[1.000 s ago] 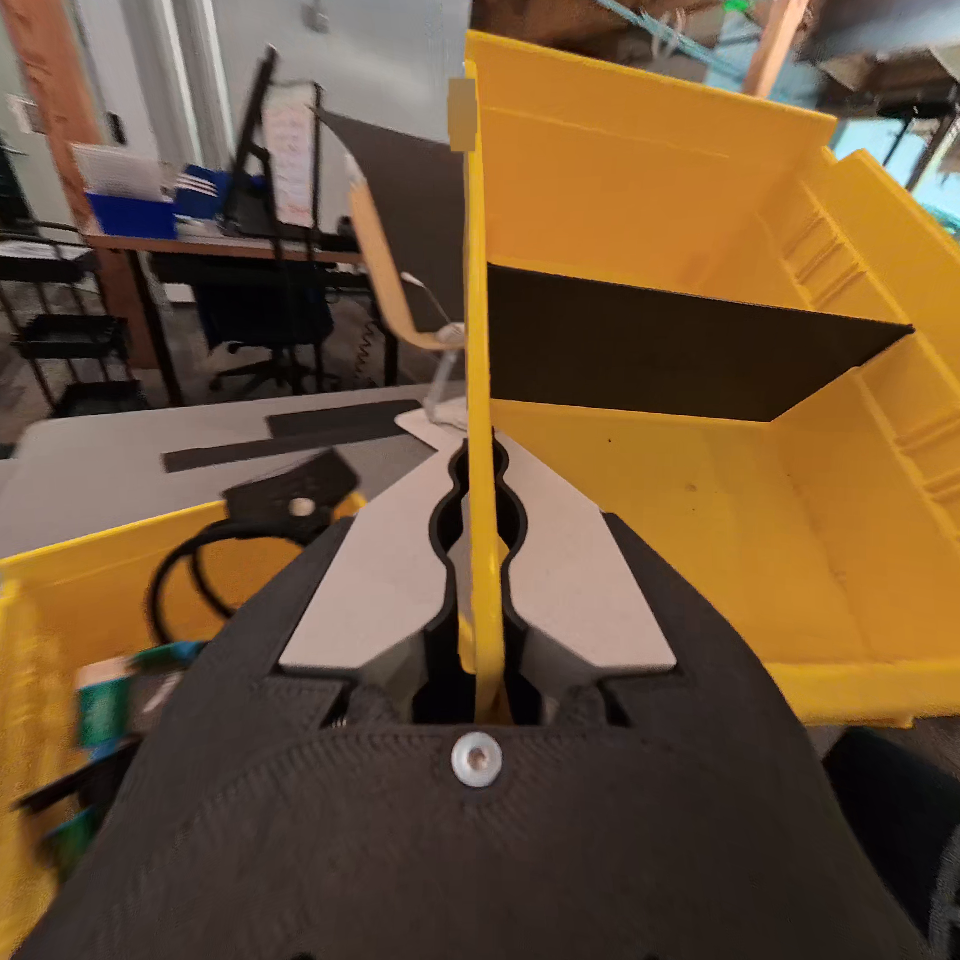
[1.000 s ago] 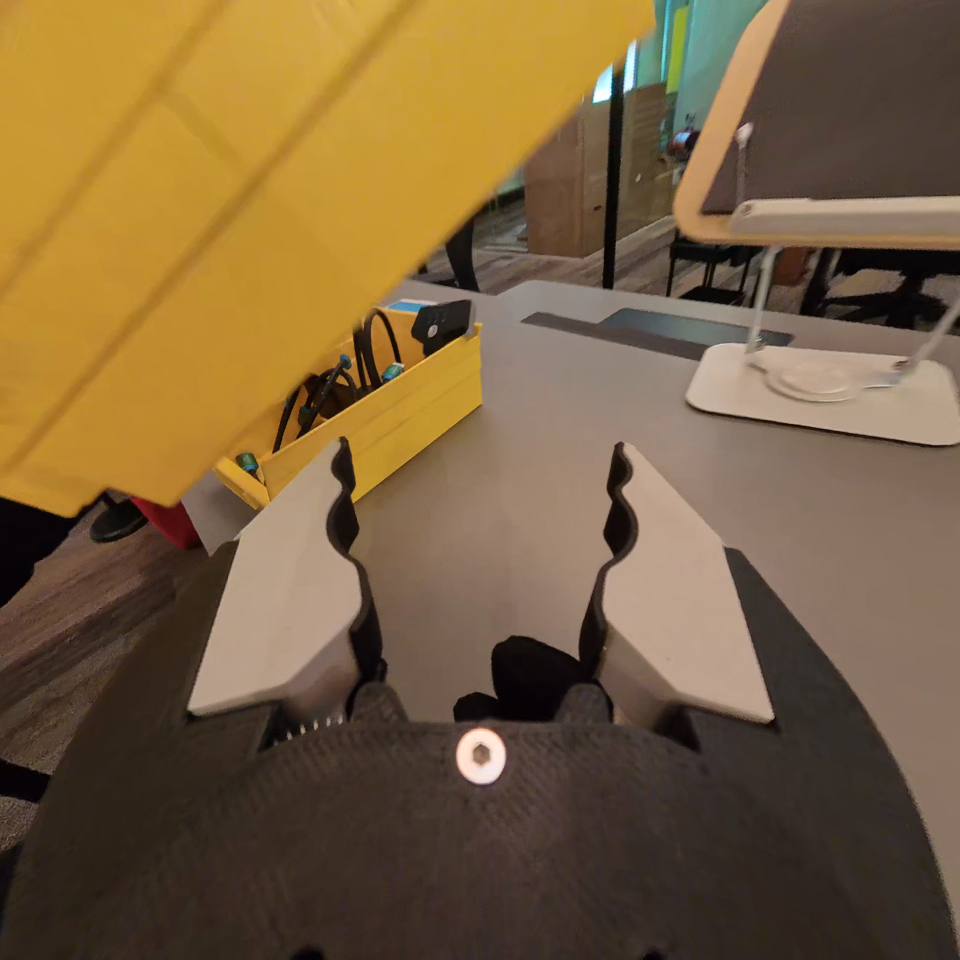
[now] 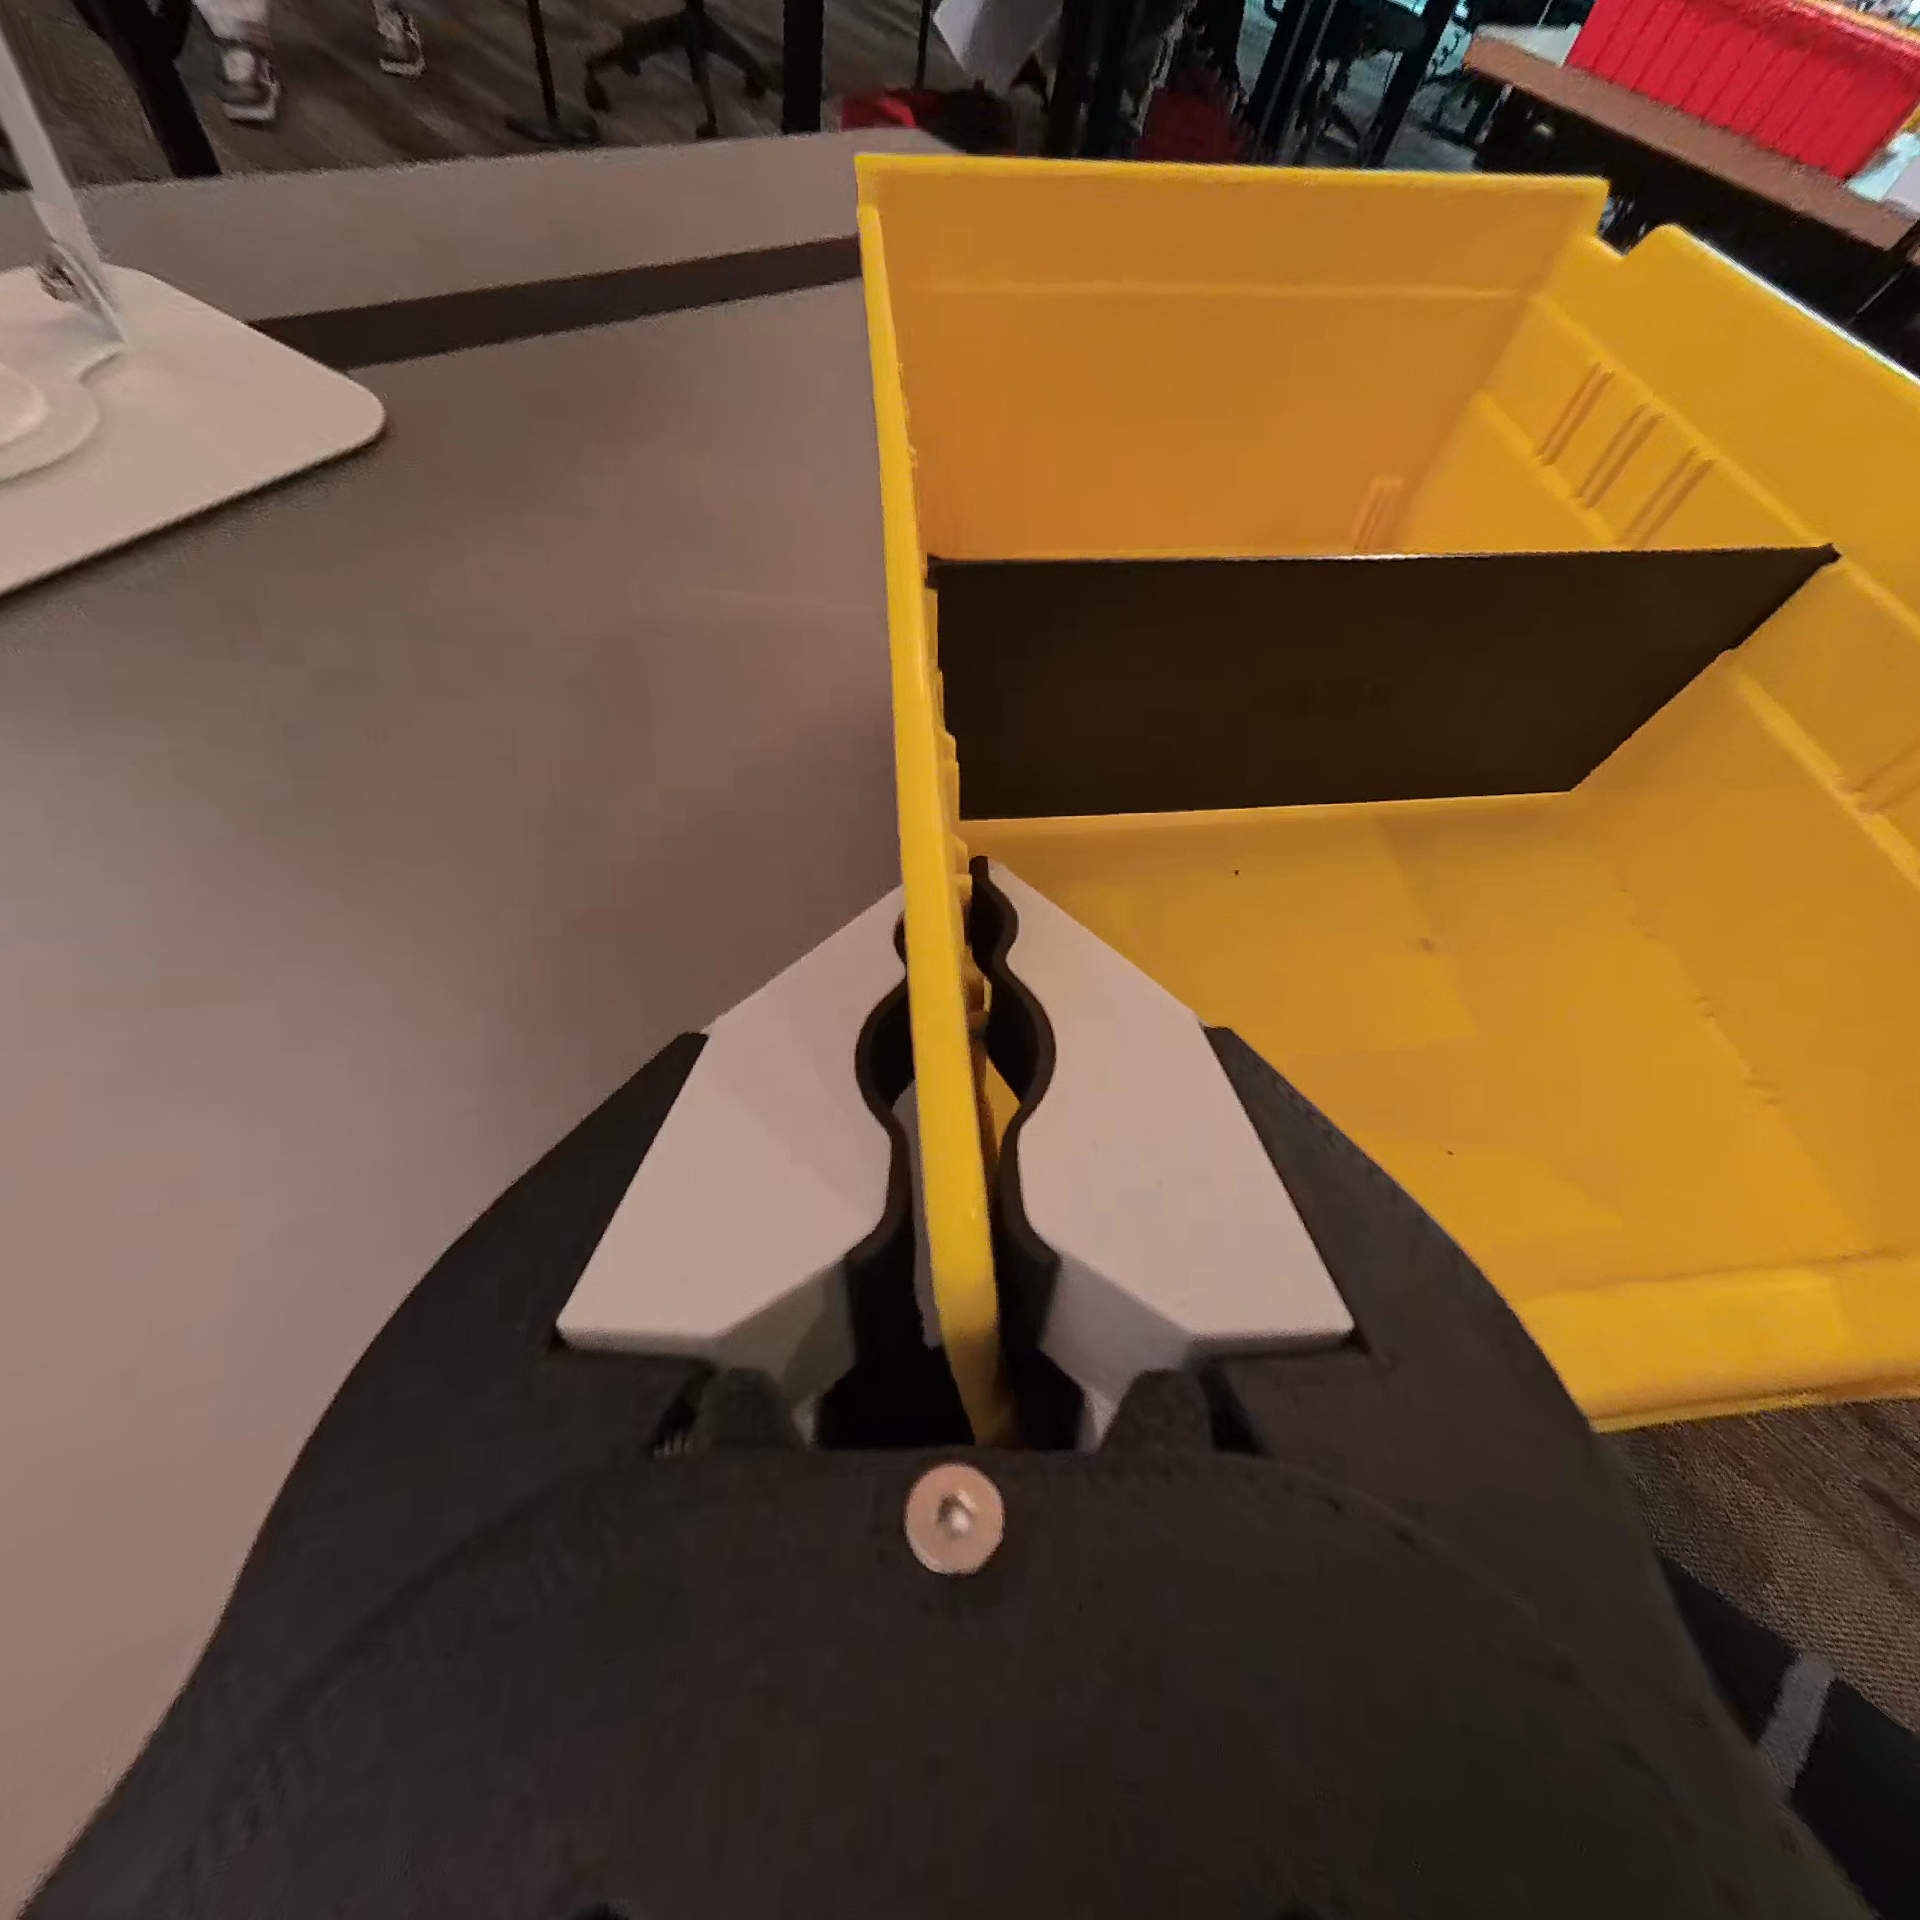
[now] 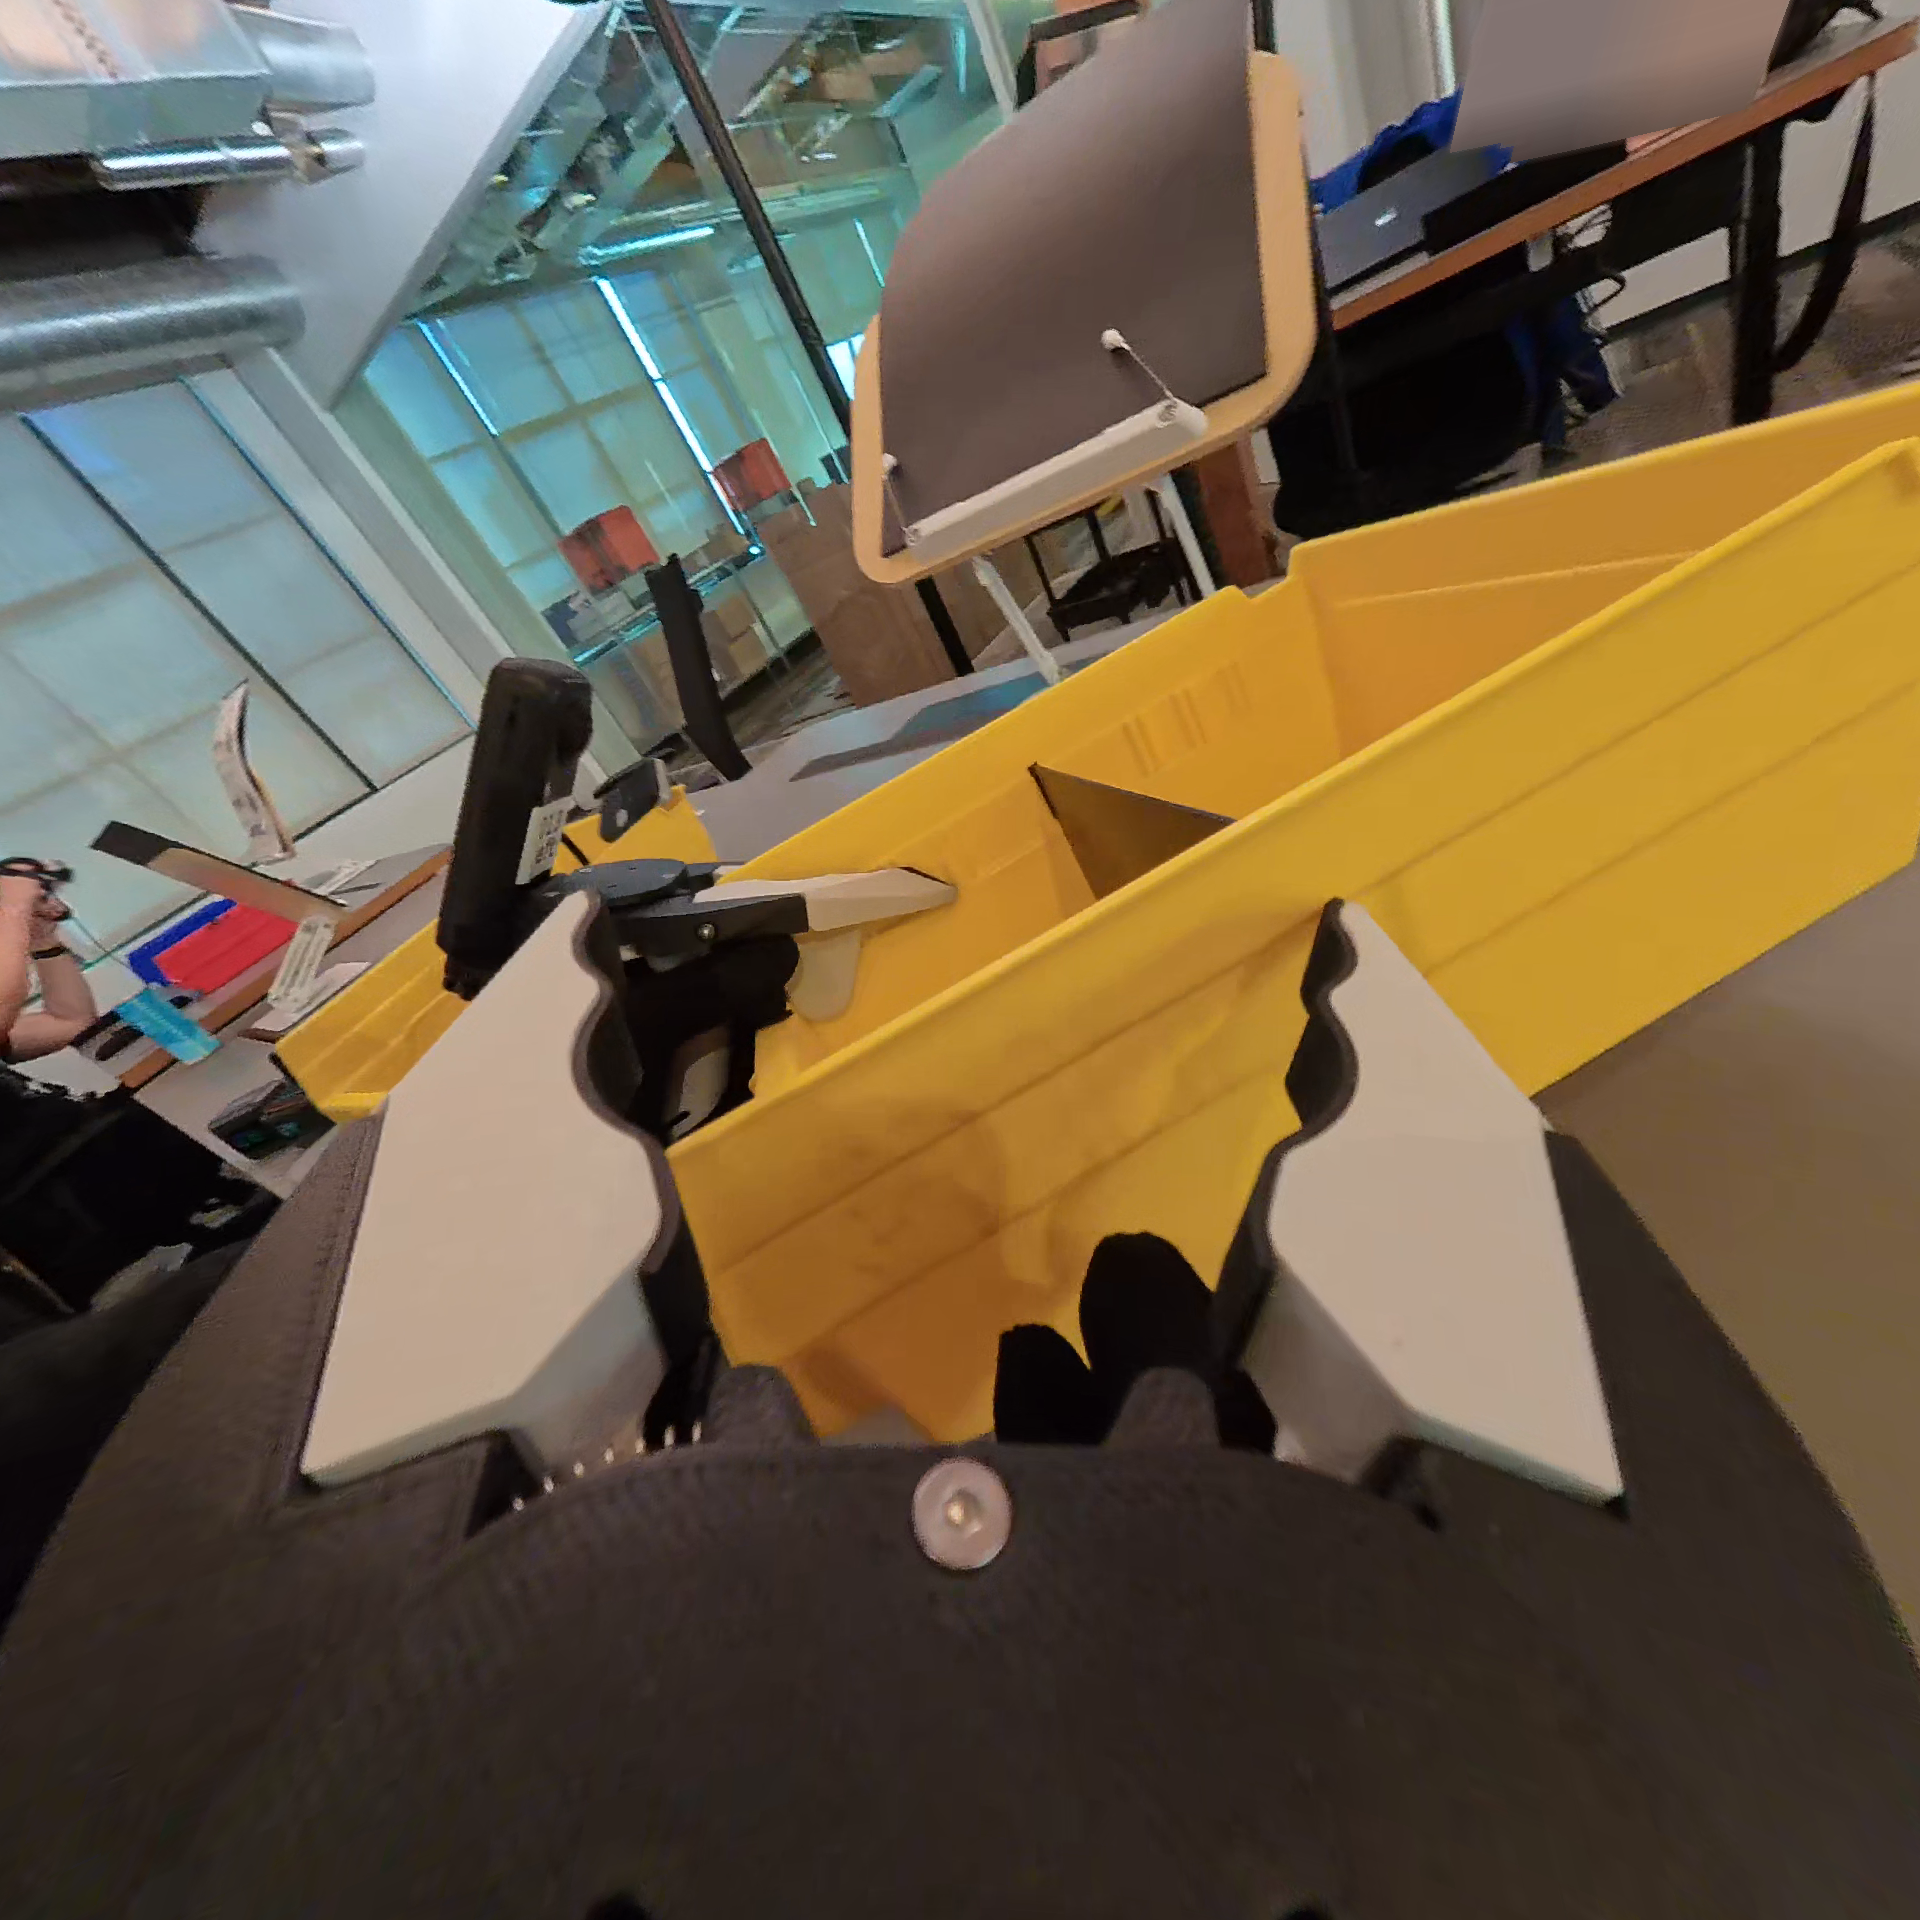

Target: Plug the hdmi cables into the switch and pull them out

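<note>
While the yellow bin sits tilted by the table edge, this is how things stand:
Left gripper (image 3: 948, 914): jaws pinched tight on the bin's side wall, one finger outside, one inside
Yellow bin (image 3: 1351, 1039): both compartments that show are bare inside; a black divider (image 3: 1330, 686) stands across the middle
Right gripper (image 4: 961, 987): jaws spread wide, holding nothing, with the bin's near wall just in front of the gap between its fingers
Grey table (image 3: 416, 727): bin partly over its edge, carpet showing below
White stand base (image 3: 156, 416): on the table, well to the left of the bin
Second yellow bin (image 4: 353, 1039): farther off in the right wrist view
HDMI cables and switch: cannot tell where they are from either view
</note>
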{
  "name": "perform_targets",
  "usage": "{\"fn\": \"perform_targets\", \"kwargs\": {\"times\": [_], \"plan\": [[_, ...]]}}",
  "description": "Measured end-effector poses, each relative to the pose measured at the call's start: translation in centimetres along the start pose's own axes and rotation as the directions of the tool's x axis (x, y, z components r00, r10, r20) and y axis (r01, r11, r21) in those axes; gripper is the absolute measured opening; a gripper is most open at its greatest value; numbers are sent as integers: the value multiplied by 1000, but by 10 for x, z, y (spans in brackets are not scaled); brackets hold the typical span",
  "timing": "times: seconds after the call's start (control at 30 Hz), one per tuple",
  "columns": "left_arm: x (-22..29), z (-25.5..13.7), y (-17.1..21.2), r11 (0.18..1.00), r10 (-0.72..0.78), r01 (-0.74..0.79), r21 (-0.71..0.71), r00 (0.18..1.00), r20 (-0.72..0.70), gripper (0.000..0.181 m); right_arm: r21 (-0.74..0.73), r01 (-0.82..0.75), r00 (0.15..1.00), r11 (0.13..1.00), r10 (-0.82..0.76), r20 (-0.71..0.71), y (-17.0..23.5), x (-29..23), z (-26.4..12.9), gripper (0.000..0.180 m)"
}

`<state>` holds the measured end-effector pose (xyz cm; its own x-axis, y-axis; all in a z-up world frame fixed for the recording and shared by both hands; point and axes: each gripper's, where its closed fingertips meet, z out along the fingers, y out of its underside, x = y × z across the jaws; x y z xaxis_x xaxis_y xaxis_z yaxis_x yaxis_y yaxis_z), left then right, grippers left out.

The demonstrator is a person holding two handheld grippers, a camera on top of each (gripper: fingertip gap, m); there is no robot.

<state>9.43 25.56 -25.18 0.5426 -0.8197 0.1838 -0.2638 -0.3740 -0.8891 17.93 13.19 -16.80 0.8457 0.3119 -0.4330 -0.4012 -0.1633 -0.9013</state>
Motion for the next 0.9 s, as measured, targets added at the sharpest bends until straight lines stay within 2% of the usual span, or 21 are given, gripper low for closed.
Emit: {"fn": "perform_targets", "kwargs": {"times": [0.2, 0.43, 0.53, 0.6, 0.63, 0.8, 0.9], "plan": [[16, 20, 15, 1000, -24, 24, -18, 1000, 4, 8, -40, -13, 998, 999, 10, -66, 10, 32, -5, 129], [47, 32, 3, 1000, -15, 15, -7, 1000, 12, 29, -88, 5, 989, 996, -18, -145, 9, 77, -11, 121], [56, 39, 0, 999, -36, 36, -2, 999, 38, 32, -61, 4, 990, 998, -12, -139, -5, 92, -16, 108], [62, 43, -1, 998, -69, 69, 2, 997, 46, 34, -55, 29, 994, 998, -35, -105, -17, 94, -18, 106], [65, 45, -2, 996, -88, 88, 5, 995, 43, 35, -64, 18, 997, 998, -23, -76, -21, 94, -18, 111], [78, 54, -1, 995, -101, 101, -3, 994, 35, 43, -66, -139, 989, 988, 142, 44, -35, 111, -25, 114], [89, 60, 2, 996, -80, 81, -21, 996, 39, 47, -82, -153, 986, 985, 158, 60, -36, 123, -27, 118]]}}
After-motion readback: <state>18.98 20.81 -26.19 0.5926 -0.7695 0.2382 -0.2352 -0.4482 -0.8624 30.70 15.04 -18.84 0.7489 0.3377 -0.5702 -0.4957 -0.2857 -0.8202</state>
